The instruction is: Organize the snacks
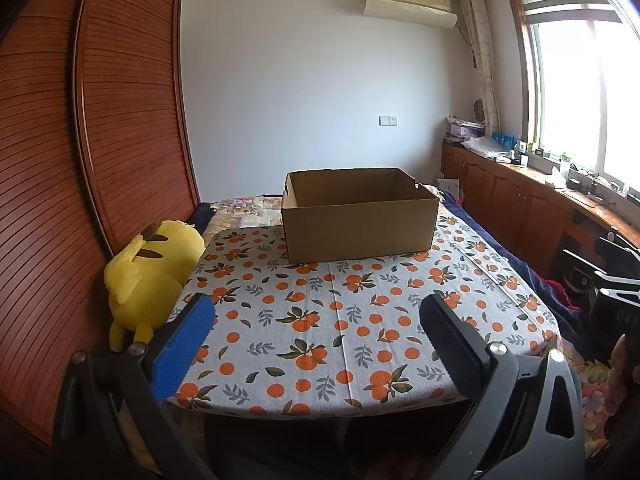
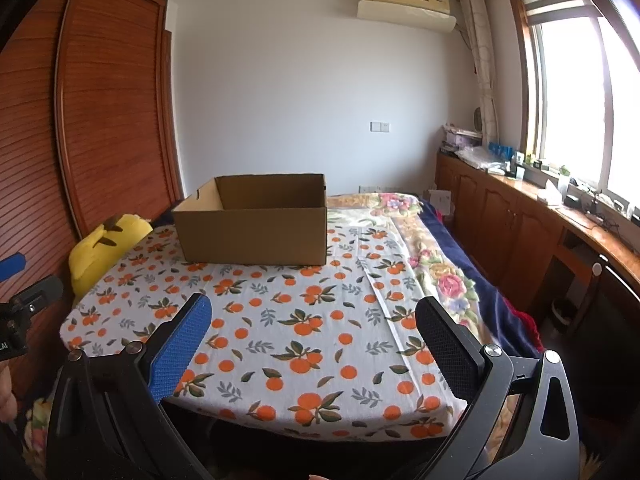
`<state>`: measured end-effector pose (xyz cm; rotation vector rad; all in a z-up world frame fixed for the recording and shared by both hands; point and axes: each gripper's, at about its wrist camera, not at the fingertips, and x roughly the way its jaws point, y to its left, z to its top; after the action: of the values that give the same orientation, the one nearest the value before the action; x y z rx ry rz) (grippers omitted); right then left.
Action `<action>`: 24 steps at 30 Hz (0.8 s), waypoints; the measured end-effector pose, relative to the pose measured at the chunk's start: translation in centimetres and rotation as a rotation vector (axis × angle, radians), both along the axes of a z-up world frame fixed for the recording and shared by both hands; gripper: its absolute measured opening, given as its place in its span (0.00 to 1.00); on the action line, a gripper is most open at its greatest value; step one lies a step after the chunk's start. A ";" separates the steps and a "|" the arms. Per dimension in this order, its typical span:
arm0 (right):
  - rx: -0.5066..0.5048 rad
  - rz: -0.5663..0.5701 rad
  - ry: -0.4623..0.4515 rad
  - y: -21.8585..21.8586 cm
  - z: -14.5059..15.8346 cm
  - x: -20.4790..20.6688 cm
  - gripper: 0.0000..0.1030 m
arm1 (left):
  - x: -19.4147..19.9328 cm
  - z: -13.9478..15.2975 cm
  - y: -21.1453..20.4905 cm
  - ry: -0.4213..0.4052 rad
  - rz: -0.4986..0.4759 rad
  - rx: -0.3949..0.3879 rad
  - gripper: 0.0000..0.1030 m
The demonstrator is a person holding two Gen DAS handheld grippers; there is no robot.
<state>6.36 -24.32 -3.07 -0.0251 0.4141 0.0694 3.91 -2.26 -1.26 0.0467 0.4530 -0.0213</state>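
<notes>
An open brown cardboard box (image 1: 360,220) stands at the far side of a table covered with an orange-fruit cloth (image 1: 320,320); it also shows in the right wrist view (image 2: 252,228). What lies inside the box is hidden by its walls. No snacks show in either view. My left gripper (image 1: 318,312) is open and empty, held above the table's near edge. My right gripper (image 2: 312,312) is open and empty, also above the near edge. The left gripper's blue finger tip (image 2: 12,266) shows at the left edge of the right wrist view.
A yellow plush toy (image 1: 148,276) lies at the table's left edge against a slatted wooden wardrobe (image 1: 120,120). A bed with a floral blanket (image 2: 432,264) is on the right. Wooden cabinets (image 2: 520,220) run under the window.
</notes>
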 end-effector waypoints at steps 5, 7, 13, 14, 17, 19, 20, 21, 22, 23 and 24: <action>0.002 0.000 0.003 0.1 0.0 -0.1 1.00 | -0.1 0.0 0.1 -0.004 0.004 0.001 1.00; 0.001 0.000 0.001 0.1 0.0 -0.1 1.00 | -0.1 0.1 0.1 -0.008 0.005 0.002 1.00; -0.002 -0.003 0.000 0.1 -0.1 -0.1 1.00 | -0.1 0.1 0.1 -0.010 0.009 0.002 1.00; -0.002 -0.003 -0.002 0.1 0.0 -0.1 1.00 | -0.1 0.1 0.1 -0.010 0.008 0.005 1.00; -0.001 -0.002 -0.002 0.1 0.0 -0.1 1.00 | -0.1 0.1 0.1 -0.010 0.007 0.006 1.00; -0.001 -0.002 0.000 0.1 -0.1 -0.1 1.00 | -0.1 0.1 0.1 -0.011 0.007 0.002 1.00; -0.001 -0.002 0.000 0.1 0.0 -0.1 1.00 | -0.1 0.1 0.1 -0.011 0.007 0.002 1.00; -0.002 -0.002 -0.001 0.1 0.0 -0.1 1.00 | -0.1 0.1 0.0 -0.011 0.008 0.005 1.00; -0.004 -0.002 -0.002 0.2 0.0 -0.1 1.00 | -0.2 0.1 0.0 -0.012 0.008 0.005 1.00; -0.002 -0.002 -0.001 0.2 0.0 -0.1 1.00 | -0.2 0.1 0.0 -0.012 0.008 0.004 1.00; -0.001 -0.002 0.000 0.2 0.0 -0.1 1.00 | -0.2 0.1 0.0 -0.011 0.008 0.003 1.00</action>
<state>6.26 -24.15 -3.11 -0.0261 0.4139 0.0674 3.74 -2.22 -1.12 0.0483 0.4417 -0.0129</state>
